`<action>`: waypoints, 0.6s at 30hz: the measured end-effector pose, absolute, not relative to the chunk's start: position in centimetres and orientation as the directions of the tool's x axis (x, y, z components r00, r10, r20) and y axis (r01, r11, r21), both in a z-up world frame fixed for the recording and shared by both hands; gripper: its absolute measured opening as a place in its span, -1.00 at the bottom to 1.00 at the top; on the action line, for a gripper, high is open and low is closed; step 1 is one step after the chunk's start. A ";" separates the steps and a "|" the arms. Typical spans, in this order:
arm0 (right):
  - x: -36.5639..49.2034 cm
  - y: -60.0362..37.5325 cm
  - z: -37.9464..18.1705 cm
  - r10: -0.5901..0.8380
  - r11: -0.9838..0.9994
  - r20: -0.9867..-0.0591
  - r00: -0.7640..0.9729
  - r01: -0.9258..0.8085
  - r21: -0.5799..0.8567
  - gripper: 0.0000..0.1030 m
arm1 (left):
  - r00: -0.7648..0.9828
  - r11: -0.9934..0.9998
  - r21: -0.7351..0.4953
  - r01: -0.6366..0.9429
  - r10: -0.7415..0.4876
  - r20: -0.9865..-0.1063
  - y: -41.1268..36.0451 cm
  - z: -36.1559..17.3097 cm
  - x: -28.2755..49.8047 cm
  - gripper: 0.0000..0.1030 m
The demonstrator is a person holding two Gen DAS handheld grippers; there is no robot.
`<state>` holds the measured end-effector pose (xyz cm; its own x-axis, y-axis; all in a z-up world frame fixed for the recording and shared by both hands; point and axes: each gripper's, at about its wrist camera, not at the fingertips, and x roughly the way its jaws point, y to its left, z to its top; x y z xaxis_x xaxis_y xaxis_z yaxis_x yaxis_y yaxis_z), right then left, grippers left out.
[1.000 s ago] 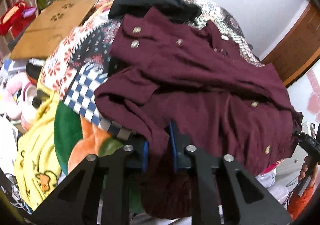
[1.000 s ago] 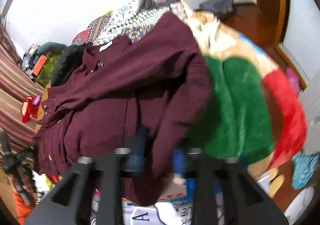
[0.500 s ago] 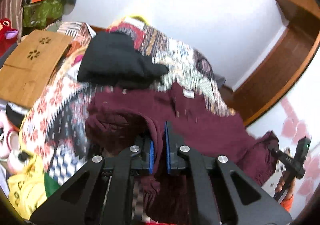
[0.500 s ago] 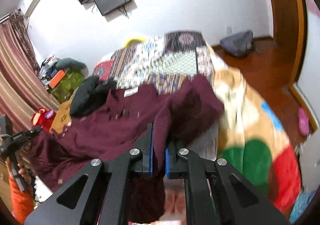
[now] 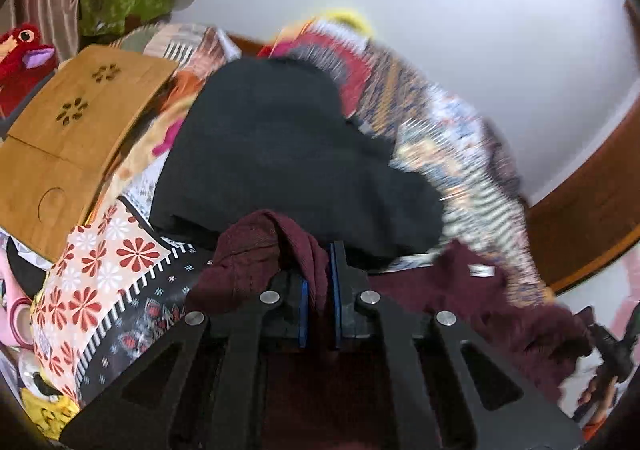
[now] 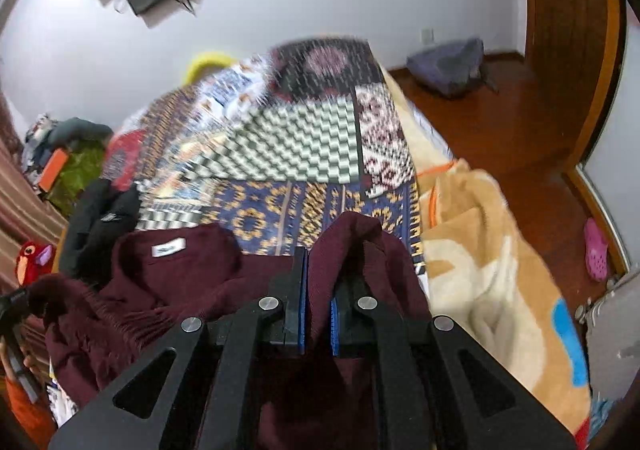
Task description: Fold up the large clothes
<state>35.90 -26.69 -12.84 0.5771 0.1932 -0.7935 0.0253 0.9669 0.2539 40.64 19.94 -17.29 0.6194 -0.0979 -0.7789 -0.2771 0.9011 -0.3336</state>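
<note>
Both tools, left (image 5: 319,304) and right (image 6: 318,304), pinch the shirt (image 6: 192,290) hem so you can double it toward the collar.

Even, soft indoor light, no hard shadows. Motion blur smears the patterned quilt (image 5: 472,154). Fisheye bends and darkens the edges.

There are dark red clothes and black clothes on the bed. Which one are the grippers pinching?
The dark red garment. Both the left gripper and right gripper are shut on its fabric. The black garment lies untouched farther back on the quilt.
</note>
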 end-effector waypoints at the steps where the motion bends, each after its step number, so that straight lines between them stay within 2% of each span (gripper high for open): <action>1: 36.1 -26.3 -13.1 0.175 0.973 -0.803 0.570 0.024 0.229 -0.85 | 0.602 0.903 -0.325 -0.279 -0.099 -0.792 19.9 -18.0 41.0 -0.81; 7: 36.8 -24.8 -13.0 0.102 0.994 -0.854 0.510 -0.027 0.102 -0.78 | 0.536 0.940 -0.242 -0.240 -0.080 -0.841 18.9 -19.4 41.9 -0.74; 8: 36.9 -24.7 -12.7 0.101 0.995 -0.860 0.500 -0.029 0.100 -0.74 | 0.532 0.947 -0.227 -0.228 -0.074 -0.844 18.6 -19.0 41.9 -0.65; 12: 36.9 -24.7 -10.6 0.119 0.992 -0.857 0.501 -0.015 0.128 -0.53 | 0.566 0.961 -0.192 -0.200 -0.047 -0.823 17.9 -15.8 41.2 0.08; 13: 36.8 -24.6 -10.1 0.107 0.993 -0.850 0.516 -0.007 0.121 -0.33 | 0.601 0.962 -0.202 -0.184 -0.052 -0.797 17.8 -14.2 40.6 0.13; 14: 36.5 -24.5 -9.3 0.083 0.995 -0.838 0.540 0.004 0.102 -0.05 | 0.622 0.963 -0.205 -0.178 -0.051 -0.781 17.9 -13.2 40.3 0.24; 16: 35.5 -24.4 -7.9 0.050 0.997 -0.806 0.590 0.020 0.077 0.25 | 0.661 0.967 -0.182 -0.177 -0.020 -0.750 17.9 -11.2 39.5 0.40; 18: 34.3 -24.1 -6.7 0.069 0.996 -0.779 0.623 0.004 0.091 0.37 | 0.690 0.973 -0.149 -0.177 0.015 -0.723 17.5 -9.5 38.6 0.53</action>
